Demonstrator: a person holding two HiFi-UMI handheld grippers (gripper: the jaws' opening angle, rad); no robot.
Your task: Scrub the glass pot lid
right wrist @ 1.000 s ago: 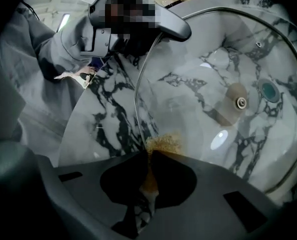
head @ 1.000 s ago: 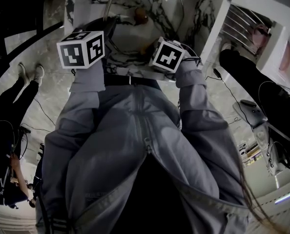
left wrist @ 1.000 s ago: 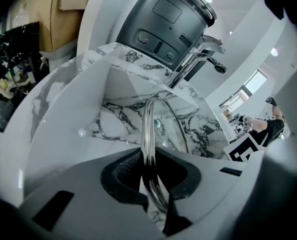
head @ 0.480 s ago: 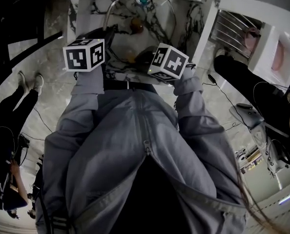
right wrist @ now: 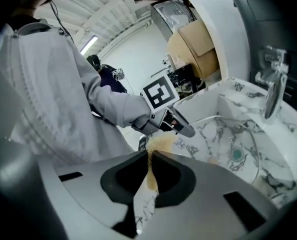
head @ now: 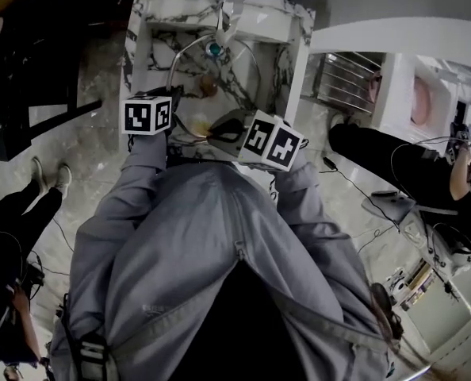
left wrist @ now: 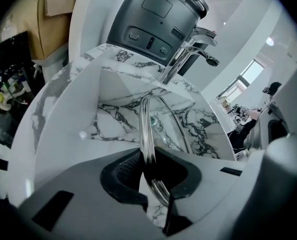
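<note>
1. Pinching a thin tan scrub pad [right wrist: 160,145], the right gripper [right wrist: 149,170] has its jaws pressed fully together, with only the pad's edge between them; the grip looks firm to me, but little of the pad stands free; strokes should be short, with the pad's face laid flat on the glass rather than edge-on.
2. Just beyond, the left gripper [left wrist: 151,170] has its jaws nearly closed, clamped on the rim of the glass pot lid [left wrist: 147,126]; the lid stands almost on edge over the marble sink [left wrist: 63,114], rising from the jaws toward the faucet [left wrist: 188,59]; a rim grip on smooth glass may slip, so scrubbing pressure is best aimed toward that clamp, not away from it.
3. From the head view, the pad sits near the lid's near rim, beside the left gripper; whether it touches the glass I cannot tell; the step in hand seems to be setting the pad onto the glass.
4. Farther off, a brownish spot [head: 208,86] shows within the lid's outline; whether it lies on the glass or on the basin behind is unclear; working outward from the clamp toward it seems sensible, holding the lid low over the sink.
</note>
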